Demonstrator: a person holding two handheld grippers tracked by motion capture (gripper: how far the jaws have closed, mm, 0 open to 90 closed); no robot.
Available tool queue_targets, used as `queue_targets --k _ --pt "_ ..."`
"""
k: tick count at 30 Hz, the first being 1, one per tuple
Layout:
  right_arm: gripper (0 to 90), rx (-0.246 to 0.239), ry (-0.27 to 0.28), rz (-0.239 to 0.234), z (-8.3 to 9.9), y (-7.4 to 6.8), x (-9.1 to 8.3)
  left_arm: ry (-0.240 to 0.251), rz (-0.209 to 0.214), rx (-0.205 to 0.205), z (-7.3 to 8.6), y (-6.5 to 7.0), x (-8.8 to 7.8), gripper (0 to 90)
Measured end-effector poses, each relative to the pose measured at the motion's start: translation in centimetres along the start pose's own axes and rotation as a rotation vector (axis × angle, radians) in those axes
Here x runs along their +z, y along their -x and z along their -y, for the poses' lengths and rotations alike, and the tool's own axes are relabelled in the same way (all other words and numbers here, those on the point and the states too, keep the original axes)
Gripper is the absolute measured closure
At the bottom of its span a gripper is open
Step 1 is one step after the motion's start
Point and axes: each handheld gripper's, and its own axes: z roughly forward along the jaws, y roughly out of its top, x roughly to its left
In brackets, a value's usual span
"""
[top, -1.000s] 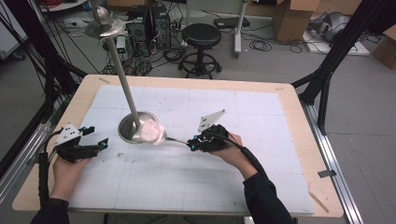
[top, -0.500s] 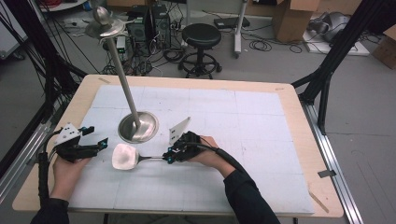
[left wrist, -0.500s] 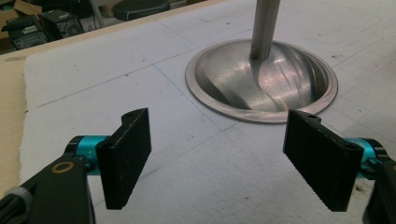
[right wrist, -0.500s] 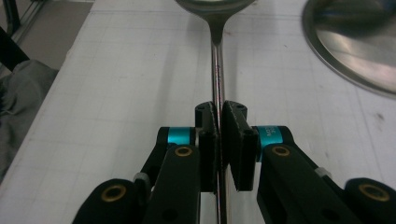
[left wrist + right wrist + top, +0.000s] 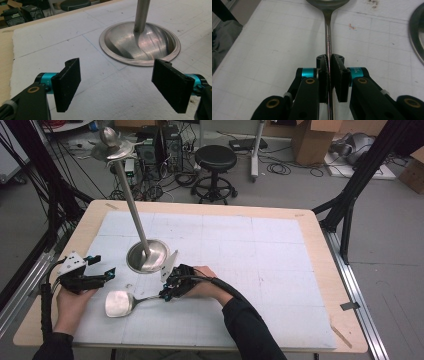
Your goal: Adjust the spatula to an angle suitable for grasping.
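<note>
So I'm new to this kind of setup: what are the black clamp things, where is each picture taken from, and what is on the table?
No robot here: a person at a table holds a hand-operated two-jaw gripper in each hand. The high view looks down from above the person's side. The other two pictures come from small cameras riding on the grippers, each looking along its own black jaws.

On the table lies a white gridded mat. On it stands a metal stand: a round dished base with a tall rod rising from it.

The right gripper is shut on the thin handle of a metal spatula, whose flat blade sits over the mat to the gripper's left; the right gripper view shows the jaws pinching the handle.

The left gripper is open and holds nothing, with its jaws pointing toward the stand's base.
</note>
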Motion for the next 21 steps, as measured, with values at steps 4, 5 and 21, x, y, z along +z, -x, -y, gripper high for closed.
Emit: queue_targets --k 4,5,21 --pt "83.7 0.003 -0.012 -0.01 0.0 0.0 0.7 0.001 0.0 -0.002 0.0 0.0 0.0 23.9" --pt "83.3 0.003 -0.009 -0.009 0.0 0.1 0.7 -0.001 -0.001 -0.001 0.0 0.0 0.0 23.9" --pt "43.7 0.11 0.133 0.171 2.4 -1.0 -5.6 -0.004 -0.002 0.013 0.0 0.2 0.0 23.6"
